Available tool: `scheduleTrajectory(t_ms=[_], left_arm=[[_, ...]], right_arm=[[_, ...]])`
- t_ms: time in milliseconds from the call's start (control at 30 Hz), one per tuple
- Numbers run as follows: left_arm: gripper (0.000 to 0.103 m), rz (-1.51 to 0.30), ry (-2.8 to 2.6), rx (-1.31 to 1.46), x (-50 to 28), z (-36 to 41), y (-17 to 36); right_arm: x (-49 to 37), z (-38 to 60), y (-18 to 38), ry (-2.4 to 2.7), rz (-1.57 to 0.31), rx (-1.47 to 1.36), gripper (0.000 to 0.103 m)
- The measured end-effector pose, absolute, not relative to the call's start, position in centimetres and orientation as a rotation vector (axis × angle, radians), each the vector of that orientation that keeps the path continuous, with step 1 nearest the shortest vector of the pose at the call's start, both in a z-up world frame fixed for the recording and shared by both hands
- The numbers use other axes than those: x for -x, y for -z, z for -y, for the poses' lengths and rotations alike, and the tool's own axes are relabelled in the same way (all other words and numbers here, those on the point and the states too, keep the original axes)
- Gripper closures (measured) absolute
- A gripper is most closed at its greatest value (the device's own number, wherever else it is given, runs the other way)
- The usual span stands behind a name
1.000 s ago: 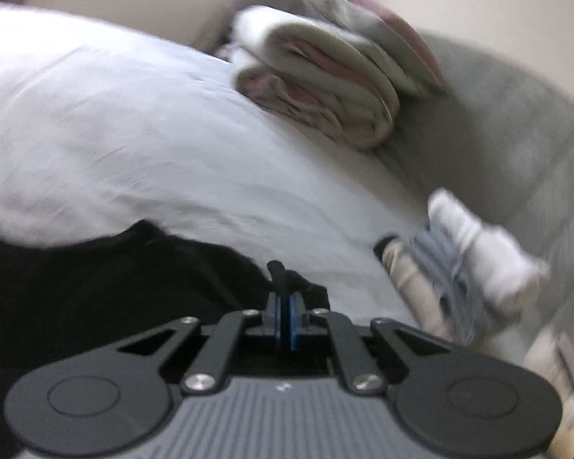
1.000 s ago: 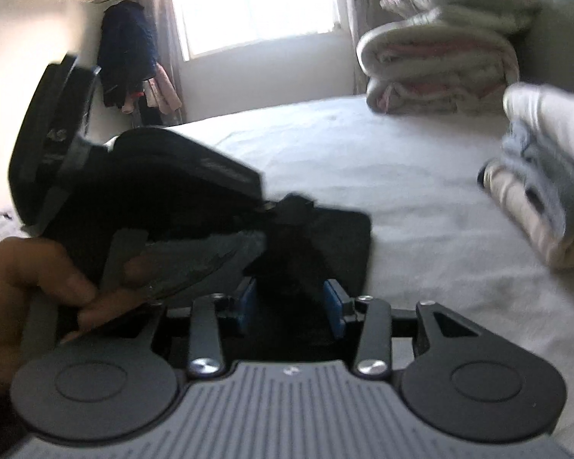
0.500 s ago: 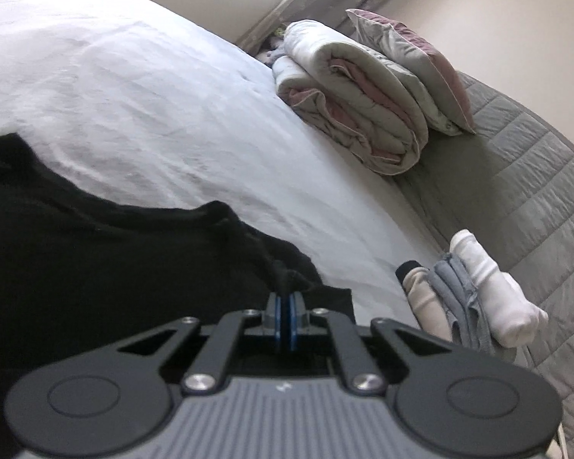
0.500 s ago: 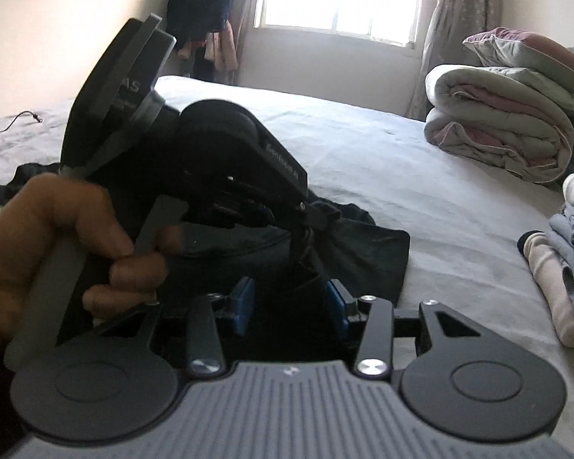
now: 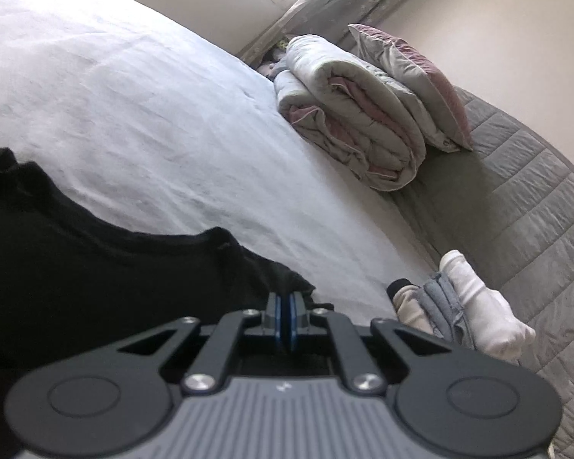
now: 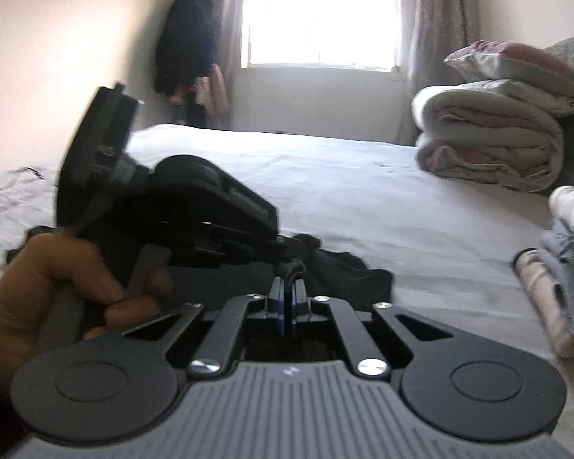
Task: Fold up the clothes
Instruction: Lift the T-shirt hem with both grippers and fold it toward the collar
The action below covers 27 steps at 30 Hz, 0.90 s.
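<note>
A black garment (image 5: 95, 267) lies on the white bed sheet (image 5: 153, 114). In the left wrist view it spreads to the left. My left gripper (image 5: 286, 319) is shut on its near right edge. In the right wrist view my right gripper (image 6: 287, 306) is shut on a bunched bit of the black garment (image 6: 348, 279). The left gripper's body (image 6: 195, 206) and the hand holding it sit just to the left, close beside my right gripper.
A folded grey-pink quilt (image 5: 356, 122) with a pillow (image 5: 413, 80) on top lies at the bed's head. A small stack of folded clothes (image 5: 459, 306) sits at the right, by the quilted grey headboard (image 5: 535, 210). A window (image 6: 321, 15) and hanging dark clothes (image 6: 187, 46) are behind.
My right gripper's jaws have closed onto the black garment. The left gripper has stayed shut on the cloth while its view swung, showing more of the garment spread out.
</note>
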<state>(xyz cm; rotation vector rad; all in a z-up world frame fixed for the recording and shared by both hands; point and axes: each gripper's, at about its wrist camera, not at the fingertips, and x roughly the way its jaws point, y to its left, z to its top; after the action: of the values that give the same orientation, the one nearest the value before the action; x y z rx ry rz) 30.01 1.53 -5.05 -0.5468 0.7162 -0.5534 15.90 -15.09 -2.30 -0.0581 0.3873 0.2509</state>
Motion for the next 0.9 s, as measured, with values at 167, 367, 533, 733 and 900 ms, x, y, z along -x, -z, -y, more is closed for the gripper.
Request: scheduleTrajectory(t_ms=[167,367,533,733,900], left_arm=[[0.098,-0.734,0.471,0.486,-30.0,-2.3,4.6],[0.091,-0.8,0.28,0.349,-30.4,-2.3,4.6],[0.062,-0.762,0.254,0.386,-30.0,-3.3,3.6],[0.046,-0.783,0.243,0.437,-28.9,-5.1,2.4],[0.042,-0.787,0.294,0.452,-27.7,-7.0,1.9]], right_arm=[[-16.3,13.9,3.3,-0.298,-0.434,0.083,0.1],[-17.3,13.4,5.0,-0.38,-0.61,0.051,0.088],[-16.5,14.0,3.9,-0.479,-0.593,-0.05,0.066],[-17.4,13.1,4.6,-0.481,-0.613,-0.024,0.06],[-17.1,13.3,3.8,-0.654,-0.599,-0.145,0.059]])
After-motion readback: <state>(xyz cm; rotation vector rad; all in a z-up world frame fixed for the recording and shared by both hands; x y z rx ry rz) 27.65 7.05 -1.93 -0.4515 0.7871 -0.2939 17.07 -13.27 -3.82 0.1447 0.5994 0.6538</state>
